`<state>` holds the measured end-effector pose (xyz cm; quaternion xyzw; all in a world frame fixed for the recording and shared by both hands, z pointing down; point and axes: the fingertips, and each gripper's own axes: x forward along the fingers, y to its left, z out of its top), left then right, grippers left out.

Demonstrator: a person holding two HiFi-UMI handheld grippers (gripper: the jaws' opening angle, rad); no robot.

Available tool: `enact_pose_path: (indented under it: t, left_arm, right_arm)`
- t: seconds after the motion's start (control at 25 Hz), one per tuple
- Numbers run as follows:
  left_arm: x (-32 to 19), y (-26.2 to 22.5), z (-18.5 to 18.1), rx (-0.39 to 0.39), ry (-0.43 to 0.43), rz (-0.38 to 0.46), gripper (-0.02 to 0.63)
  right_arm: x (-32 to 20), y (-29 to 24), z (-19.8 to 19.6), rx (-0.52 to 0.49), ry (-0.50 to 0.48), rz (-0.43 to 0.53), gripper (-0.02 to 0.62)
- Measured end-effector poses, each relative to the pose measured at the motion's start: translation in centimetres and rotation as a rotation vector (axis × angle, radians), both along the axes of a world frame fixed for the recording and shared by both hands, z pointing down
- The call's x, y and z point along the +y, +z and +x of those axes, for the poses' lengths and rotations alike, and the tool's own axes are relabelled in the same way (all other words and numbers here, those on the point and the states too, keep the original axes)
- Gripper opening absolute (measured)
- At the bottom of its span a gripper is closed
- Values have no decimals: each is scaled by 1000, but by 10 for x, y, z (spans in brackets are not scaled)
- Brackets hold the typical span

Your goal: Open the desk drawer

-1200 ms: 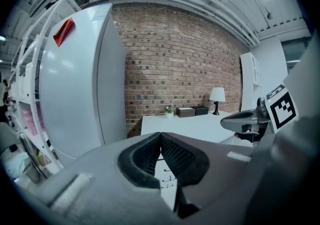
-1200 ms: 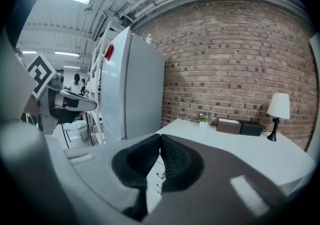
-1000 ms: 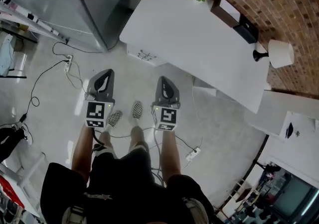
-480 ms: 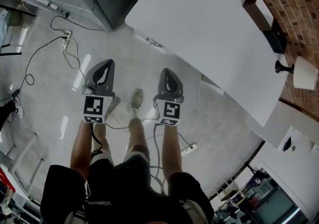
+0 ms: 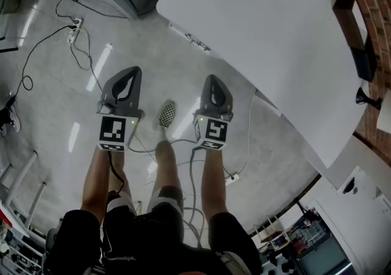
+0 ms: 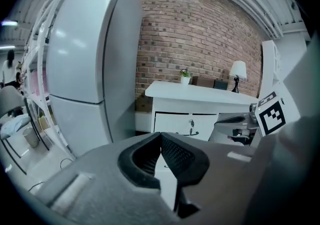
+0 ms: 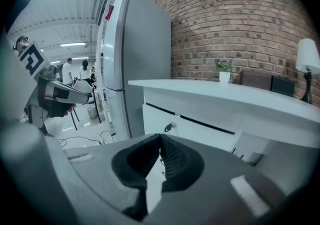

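While the left hand-held gripper [image 5: 127, 74] is hanging low over the floor [image 5: 55, 102] with its jaws pressing together on nothing, the drawer [image 6: 187, 122] is sitting well apart from it, straight ahead, directly under the top of the white bench [image 5: 263, 35]. Judging by its look, the drawer is behaving as a rigid painted panel on runners: stiff, not fragile, probably light to pull, though its smooth face is offering no grip. The thin dark handle [image 6: 190, 132] at the middle of the front is looking like the only sensible place to pinch, with a straight outward pull to follow.

Just to the right, the right hand-held gripper [image 5: 213, 79] is likewise pointing at the bench with jaws closed together and empty.

From the head view the bench top is covering nearly the whole drawer front, leaving only a sliver of handle showing. A small fitting [image 7: 167, 128] above the handle is reading as a lock or key, but it is too small to tell. Runners and contents are staying out of sight.
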<state>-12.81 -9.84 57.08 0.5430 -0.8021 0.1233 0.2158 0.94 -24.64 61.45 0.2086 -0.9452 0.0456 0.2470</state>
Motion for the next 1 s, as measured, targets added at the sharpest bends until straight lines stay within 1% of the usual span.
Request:
enact_pose_path:
  t: [0.12,0.28,0.32,0.36,0.44,0.52,0.6,0.68,0.88,1.0]
  left_arm:
    - [-1,21,0,1,5,-14,11]
    - [1,44,1,10,3,-28,11]
    - [3,49,1,13,3,-34,11]
    - [5,53,2,15,3,-39,11]
    - [9,58,2,19,2,-45,11]
    - [13,60,3,27,-3,-46,11]
    - [16,62,2,34,-12,-45,11]
    - [19,63,0,36,-20,-45,11]
    - [27,68,-5,40,-36,-45,11]
    - [29,67,-5,47,-48,-36,11]
  right_arm:
    - [-5,19,-4,16,-4,16,6]
    - [-9,40,-11,77,-42,84,6]
    - [-10,44,-13,93,-55,96,20]
    - [-10,49,-15,110,-66,107,80]
    - [-13,56,-19,145,-90,139,92]
    - [-16,62,-23,182,-124,181,146]
    - [-19,68,-28,226,-164,212,178]
    - [-22,74,-35,273,-200,247,229]
    - [-26,90,-52,442,-296,420,230]
    - [-24,103,-61,502,-349,468,230]
